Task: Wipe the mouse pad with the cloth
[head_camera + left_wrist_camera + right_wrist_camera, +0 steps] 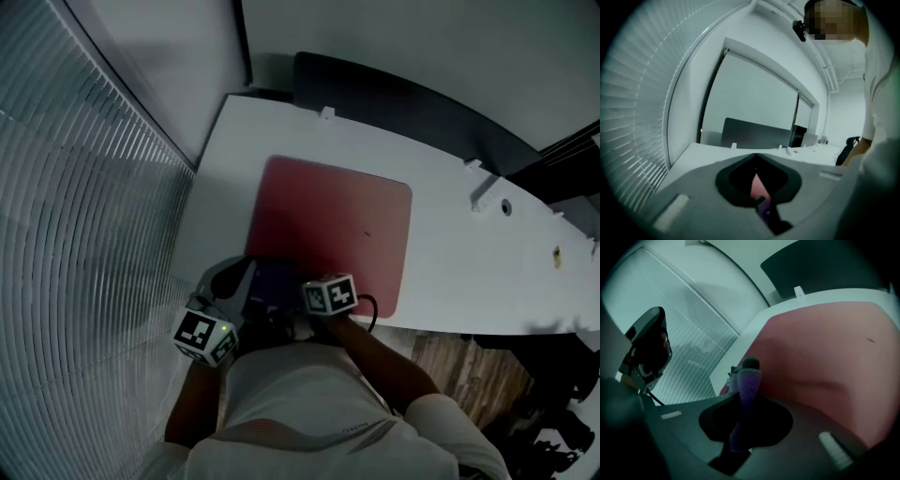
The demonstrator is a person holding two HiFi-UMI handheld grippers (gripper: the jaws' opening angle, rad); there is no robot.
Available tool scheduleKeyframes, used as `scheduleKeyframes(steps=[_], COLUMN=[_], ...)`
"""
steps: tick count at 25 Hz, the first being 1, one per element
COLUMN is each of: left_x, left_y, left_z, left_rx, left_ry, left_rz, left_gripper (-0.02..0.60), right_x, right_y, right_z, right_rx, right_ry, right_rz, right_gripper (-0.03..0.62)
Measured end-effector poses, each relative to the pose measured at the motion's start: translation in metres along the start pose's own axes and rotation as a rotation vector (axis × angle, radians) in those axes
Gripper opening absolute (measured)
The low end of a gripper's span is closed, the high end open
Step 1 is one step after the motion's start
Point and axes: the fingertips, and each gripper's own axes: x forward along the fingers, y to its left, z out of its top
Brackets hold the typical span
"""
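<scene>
White desk (450, 244) bearing a flat red mouse pad (333, 225). Dark purple cloth (278, 281), bunched at the pad's near edge, is pinched between left tongs (757, 164) and right tongs (747, 376), both clamped on it.

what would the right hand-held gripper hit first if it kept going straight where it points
Probably the red mouse pad: the right hand-held gripper, shut on the purple cloth, points low across it. Depth is unclear.

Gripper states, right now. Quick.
Left gripper: jaws closed, pinching a bit of the cloth.
Right gripper: jaws closed on the cloth.
</scene>
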Motion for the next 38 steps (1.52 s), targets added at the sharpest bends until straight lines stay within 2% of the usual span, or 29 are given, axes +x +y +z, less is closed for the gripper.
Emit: scheduleKeyframes(steps=[5,14,21,26,28,31,38], left_x=[0.037,0.077,0.096,0.103,0.104,0.105,0.101], left_y=[-0.025,-0.082,-0.11,-0.114,-0.113,-0.11,-0.098], left_z=[-0.008,0.002,0.002,0.004,0.005,0.006,0.017], left_rx=[0.012,0.05,0.053,0.062,0.064,0.064,0.066], left_ry=[0.022,0.04,0.052,0.053,0.051,0.044,0.008], left_rz=[-0.099,-0.24,-0.295,-0.301,-0.295,-0.283,-0.233], left_gripper=[0.002,0.003,0.002,0.002,0.002,0.003,0.003], right_x=[-0.046,-0.15,-0.205,-0.228,-0.236,-0.244,-0.247], right_y=[-0.064,-0.121,-0.154,-0.174,-0.174,-0.166,-0.125], right_z=[-0.025,-0.063,-0.086,-0.105,-0.099,-0.073,0.021], right_rx=[0.077,0.208,0.284,0.326,0.304,0.222,0.054], right_ry=[-0.047,-0.15,-0.175,-0.145,-0.166,-0.251,-0.491], right_rz=[-0.093,-0.223,-0.292,-0.367,-0.378,-0.378,-0.287], right_gripper=[0.058,0.058,0.058,0.058,0.058,0.058,0.057])
